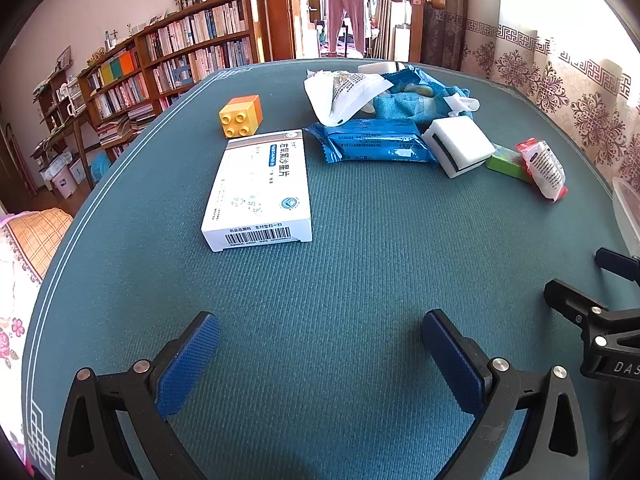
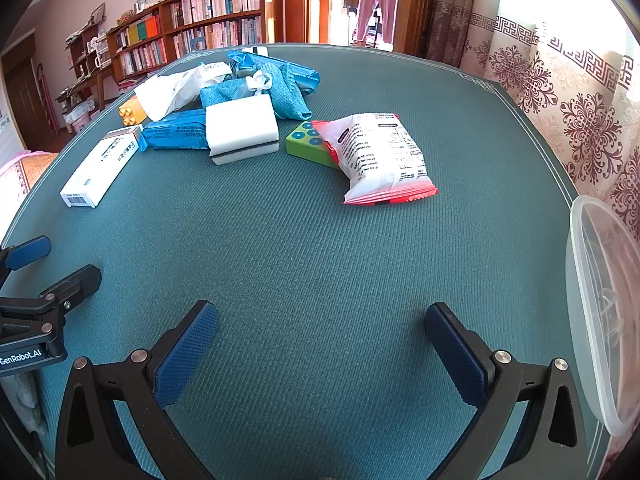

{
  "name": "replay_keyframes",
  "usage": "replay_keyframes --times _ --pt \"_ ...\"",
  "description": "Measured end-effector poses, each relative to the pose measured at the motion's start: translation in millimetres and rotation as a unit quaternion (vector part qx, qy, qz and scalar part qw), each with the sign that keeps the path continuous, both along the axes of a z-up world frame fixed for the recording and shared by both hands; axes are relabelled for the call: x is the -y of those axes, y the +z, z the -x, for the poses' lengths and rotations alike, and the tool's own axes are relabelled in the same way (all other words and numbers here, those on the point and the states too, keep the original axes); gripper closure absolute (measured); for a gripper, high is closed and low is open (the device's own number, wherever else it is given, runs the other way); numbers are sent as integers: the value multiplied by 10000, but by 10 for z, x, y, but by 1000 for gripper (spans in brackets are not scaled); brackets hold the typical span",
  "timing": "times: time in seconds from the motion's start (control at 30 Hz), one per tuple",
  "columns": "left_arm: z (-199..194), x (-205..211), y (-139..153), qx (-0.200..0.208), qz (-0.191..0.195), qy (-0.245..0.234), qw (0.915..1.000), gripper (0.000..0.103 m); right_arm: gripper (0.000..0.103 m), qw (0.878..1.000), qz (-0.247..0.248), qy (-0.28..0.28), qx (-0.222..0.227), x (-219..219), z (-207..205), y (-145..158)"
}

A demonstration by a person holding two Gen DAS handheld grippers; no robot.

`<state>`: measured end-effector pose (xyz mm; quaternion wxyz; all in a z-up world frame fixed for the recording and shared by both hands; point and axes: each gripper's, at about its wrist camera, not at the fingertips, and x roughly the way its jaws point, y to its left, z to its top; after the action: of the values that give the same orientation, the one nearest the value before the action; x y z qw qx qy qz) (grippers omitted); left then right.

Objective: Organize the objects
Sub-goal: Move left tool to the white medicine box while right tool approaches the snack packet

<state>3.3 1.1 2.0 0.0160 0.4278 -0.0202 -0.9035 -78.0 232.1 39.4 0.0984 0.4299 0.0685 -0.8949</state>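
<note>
A white medicine box lies on the green table mat, ahead of my left gripper, which stands open over bare mat. Behind the box sits a yellow toy brick. A blue packet, a white sponge, a green block and a red-and-white snack bag lie to the right. My right gripper is open and empty, short of the snack bag, green block and sponge. A blue cloth and a white bag lie behind.
A clear plastic container stands at the right edge of the table. The other gripper shows at each view's side: right gripper, left gripper. Bookshelves and a curtain lie beyond the table.
</note>
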Motion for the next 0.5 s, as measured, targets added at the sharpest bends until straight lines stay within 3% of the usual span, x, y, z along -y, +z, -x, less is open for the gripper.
replay_keyframes --times 0.4,0.5 --pt "-5 -32 -6 -17 37 -10 10000 0 0 9996 2 273 -24 6 -52 -3" --pt "20 19 -14 59 -145 -44 9999 0 0 9998 0 201 31 4 -28 3"
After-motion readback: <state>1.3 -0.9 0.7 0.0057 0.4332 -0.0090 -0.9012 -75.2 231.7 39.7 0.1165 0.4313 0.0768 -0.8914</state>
